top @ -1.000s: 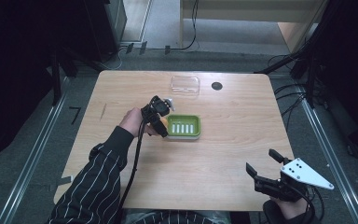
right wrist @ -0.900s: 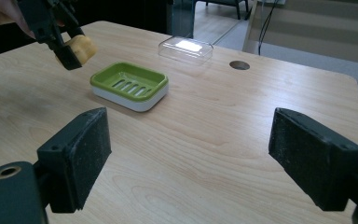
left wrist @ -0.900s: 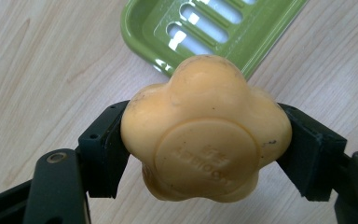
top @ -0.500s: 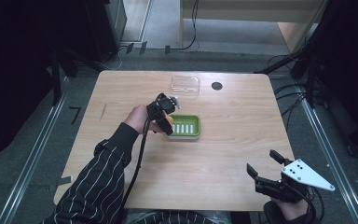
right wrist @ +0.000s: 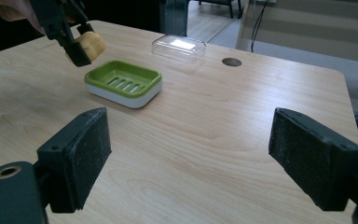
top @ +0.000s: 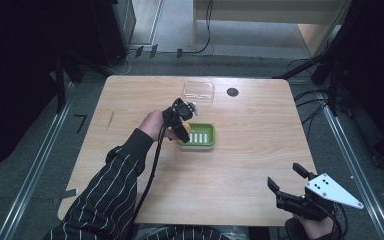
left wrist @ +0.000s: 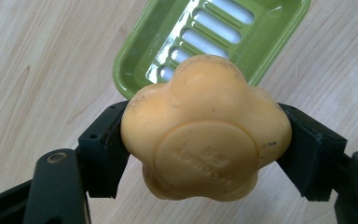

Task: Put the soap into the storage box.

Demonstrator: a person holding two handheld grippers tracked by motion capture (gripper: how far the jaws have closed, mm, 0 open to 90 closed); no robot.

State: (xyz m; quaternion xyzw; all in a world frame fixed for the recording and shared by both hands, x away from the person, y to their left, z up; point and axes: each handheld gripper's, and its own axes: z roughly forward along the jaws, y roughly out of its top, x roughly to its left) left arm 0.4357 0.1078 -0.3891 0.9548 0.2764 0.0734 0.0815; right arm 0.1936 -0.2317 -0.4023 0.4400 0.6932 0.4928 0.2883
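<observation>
Soap (left wrist: 205,128) clamped between left gripper (left wrist: 205,140) fingers (left wrist: 105,149).

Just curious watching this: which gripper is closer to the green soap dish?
Left. The left gripper hangs at the green soap dish's edge; the right gripper sits far off, near the person.

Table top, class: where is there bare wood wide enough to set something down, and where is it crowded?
Free: the wide stretch of the table between the green soap dish and the right gripper, and the right side below the round hole. Crowded: the far middle, where the left gripper holds the orange soap beside the dish, near the clear lid.
</observation>
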